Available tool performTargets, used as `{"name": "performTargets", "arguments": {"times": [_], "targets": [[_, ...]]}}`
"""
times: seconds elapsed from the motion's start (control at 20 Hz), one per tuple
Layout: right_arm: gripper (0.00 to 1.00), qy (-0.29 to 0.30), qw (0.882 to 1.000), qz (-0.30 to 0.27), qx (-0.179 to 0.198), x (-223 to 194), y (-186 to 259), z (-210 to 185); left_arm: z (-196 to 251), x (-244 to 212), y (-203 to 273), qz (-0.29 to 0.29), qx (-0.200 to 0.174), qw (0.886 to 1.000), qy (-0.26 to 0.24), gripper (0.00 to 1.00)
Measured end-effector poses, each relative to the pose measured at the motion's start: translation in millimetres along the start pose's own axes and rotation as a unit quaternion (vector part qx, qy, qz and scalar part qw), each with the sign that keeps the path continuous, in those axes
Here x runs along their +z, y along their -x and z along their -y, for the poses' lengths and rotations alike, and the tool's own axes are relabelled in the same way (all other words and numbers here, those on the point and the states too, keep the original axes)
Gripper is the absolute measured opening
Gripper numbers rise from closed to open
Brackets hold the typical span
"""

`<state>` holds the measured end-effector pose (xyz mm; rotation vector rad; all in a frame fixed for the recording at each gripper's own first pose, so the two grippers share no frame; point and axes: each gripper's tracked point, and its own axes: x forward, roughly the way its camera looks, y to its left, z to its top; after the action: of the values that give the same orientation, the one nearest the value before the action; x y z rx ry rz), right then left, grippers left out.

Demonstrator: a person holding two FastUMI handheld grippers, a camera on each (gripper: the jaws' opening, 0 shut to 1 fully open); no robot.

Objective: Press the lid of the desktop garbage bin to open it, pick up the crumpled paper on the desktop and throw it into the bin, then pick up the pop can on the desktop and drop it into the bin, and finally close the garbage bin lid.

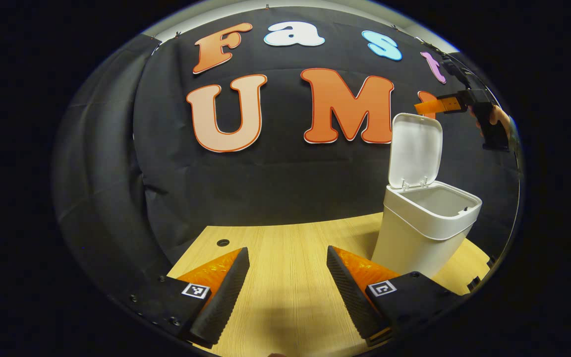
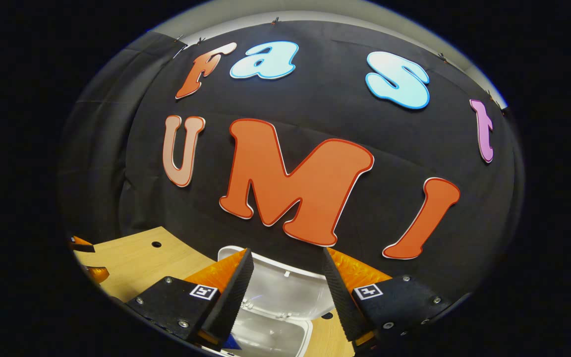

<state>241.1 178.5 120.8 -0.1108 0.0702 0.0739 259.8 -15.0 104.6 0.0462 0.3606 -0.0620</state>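
1. in the left gripper view the garbage bin (image 1: 427, 230) stands at the right of the frame on the wooden desktop (image 1: 285, 258), its lid (image 1: 414, 148) swung upright and the mouth open.
2. the left gripper (image 1: 288, 275), at the bottom of that frame, has its fingers spread apart with nothing between them, low over bare wood just left of the bin.
3. the right gripper (image 2: 285, 287) is at the bottom of the right gripper view, jaws apart and empty, held above the open bin, whose lid (image 2: 285, 292) and inner wall show between its fingers.
4. neither crumpled paper nor pop can is visible on the desktop; a small blue shape inside the bin, at the bottom edge of the right gripper view, is too small to identify. my judgement: the drops are probably done and closing the lid is the step in hand.
5. that calls for pushing the upright lid forward and down until it latches.
6. the left gripper view adds the other gripper (image 1: 439, 105) at the upper right, above the lid, and the bin's outside; the right gripper view looks down inside.
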Motion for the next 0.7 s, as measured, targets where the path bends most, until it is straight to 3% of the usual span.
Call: {"name": "performTargets", "arguments": {"times": [0.3,0.4,0.5,0.6,0.7], "targets": [[0.84,-0.009,1.000,-0.008,-0.013,-4,-25,-4,-10,4,1,0.010,0.011,1.000,-0.005,0.95],[0.85,-0.016,1.000,-0.010,-0.017,-4,-28,-3,-12,2,2,0.010,0.014,1.000,-0.003,1.00],[0.85,-0.030,0.999,-0.017,-0.017,-7,-26,-3,-17,2,3,0.009,0.018,1.000,-0.002,0.95],[0.85,-0.038,0.999,-0.022,-0.015,-8,-20,-5,-22,2,6,0.010,0.021,1.000,-0.003,1.00],[0.85,-0.047,0.999,-0.025,-0.012,-11,-10,-8,-22,2,4,0.009,0.021,1.000,-0.004,0.95]]}}
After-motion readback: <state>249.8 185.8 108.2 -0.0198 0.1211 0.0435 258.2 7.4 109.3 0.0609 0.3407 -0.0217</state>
